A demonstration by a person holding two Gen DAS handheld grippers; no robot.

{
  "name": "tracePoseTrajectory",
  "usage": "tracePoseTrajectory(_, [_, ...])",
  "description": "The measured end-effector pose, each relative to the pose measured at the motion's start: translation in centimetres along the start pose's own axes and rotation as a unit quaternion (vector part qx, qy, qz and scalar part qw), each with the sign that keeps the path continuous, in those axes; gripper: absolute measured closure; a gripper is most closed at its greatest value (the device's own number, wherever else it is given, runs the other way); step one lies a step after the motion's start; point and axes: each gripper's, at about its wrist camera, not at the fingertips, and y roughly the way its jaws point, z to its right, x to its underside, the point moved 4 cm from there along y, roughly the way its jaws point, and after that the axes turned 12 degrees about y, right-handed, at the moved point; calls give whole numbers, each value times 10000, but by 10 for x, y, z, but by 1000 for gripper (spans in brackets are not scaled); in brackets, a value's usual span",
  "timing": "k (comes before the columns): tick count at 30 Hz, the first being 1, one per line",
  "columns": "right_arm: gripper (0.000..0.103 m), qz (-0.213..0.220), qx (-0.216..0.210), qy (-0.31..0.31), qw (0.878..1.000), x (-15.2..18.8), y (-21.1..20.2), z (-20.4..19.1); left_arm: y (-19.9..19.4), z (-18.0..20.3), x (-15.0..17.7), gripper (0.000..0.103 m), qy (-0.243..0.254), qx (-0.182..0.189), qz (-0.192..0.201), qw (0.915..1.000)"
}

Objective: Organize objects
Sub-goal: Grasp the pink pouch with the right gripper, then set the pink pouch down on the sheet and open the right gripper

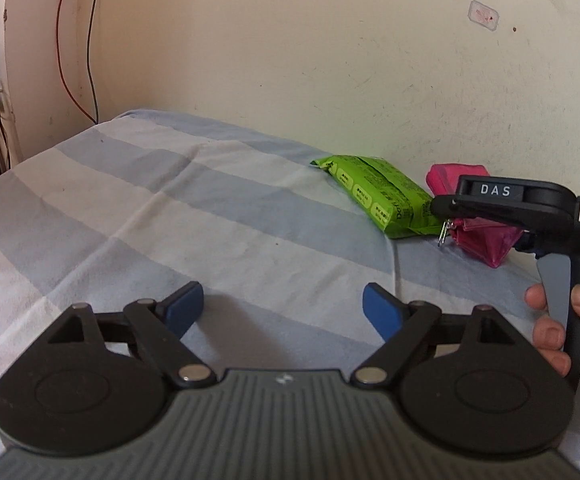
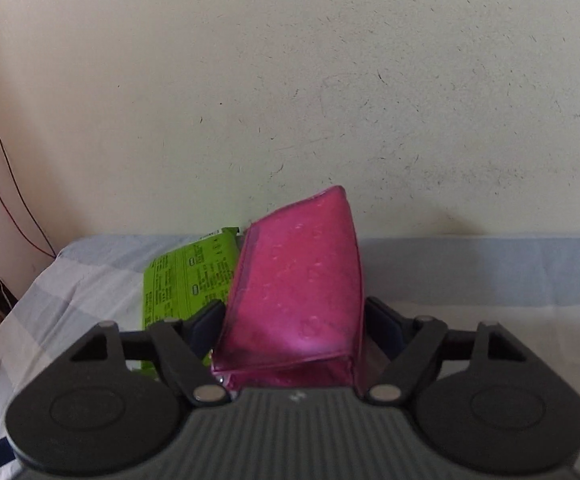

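The right tongs (image 2: pixel 296 320) clamp the pink pouch (image 2: pixel 298 280), tilted above the bed (image 2: pixel 490 280), with the green packet (image 2: pixel 185 280) at its 9 o'clock. The left tongs (image 1: pixel 283 308) hang wide apart, holding nothing.

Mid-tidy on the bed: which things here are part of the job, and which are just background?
Job:
pink pouch, clamped in the right gripper
green packet, beside the pouch
left gripper, open and holding nothing

Background:
striped bedsheet
wall
red and black cables
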Motion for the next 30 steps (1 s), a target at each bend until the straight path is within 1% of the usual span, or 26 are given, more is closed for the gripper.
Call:
tracePoseTrajectory(4, [31, 25, 38, 50, 10000, 6, -12, 8, -1, -1, 0, 14, -37, 16, 20, 10000])
tracePoseTrajectory(9, [31, -7, -14, -244, 9997, 34, -52, 22, -2, -1, 0, 12, -72, 89, 7, 9999])
tracePoseTrajectory(11, [31, -30, -97, -320, 9994, 49, -74, 30, -4, 0, 0, 11, -133, 238, 16, 9996])
tracePoseTrajectory(13, [31, -37, -170, -439, 9989, 67, -95, 34, -8, 4, 0, 11, -157, 480, 91, 9987])
tracePoseTrajectory(15, [30, -61, -209, -656, 9976, 86, -117, 38, -15, 10, -2, 11, -79, 679, 281, 9973])
tracePoseTrajectory(17, [30, -208, -357, -877, 9953, 100, -139, 41, -22, 19, -4, 10, 116, 832, 525, 9951])
tracePoseTrajectory(19, [30, -270, -378, -1283, 9906, 118, -161, 44, -29, 29, -4, 10, 309, 1038, 707, 9916])
tracePoseTrajectory(21, [30, -379, -439, -1564, 9860, 133, -182, 51, -28, 37, -2, 10, 338, 1482, 737, 9856])
tracePoseTrajectory(23, [30, -514, -538, -1661, 9833, 139, -198, 56, -25, 44, -1, 10, 309, 2021, 638, 9768])
tracePoseTrajectory(24, [30, -578, -523, -1728, 9819, 143, -205, 58, -25, 47, 0, 10, 335, 2202, 597, 9730])
tracePoseTrajectory(27, [29, -651, -487, -1741, 9814, 151, -228, 71, -27, 52, 2, 10, 443, 2398, 645, 9677])
tracePoseTrajectory(30, [29, -547, -297, -1832, 9811, 159, -245, 80, -29, 54, 4, 10, 432, 2668, 641, 9606])
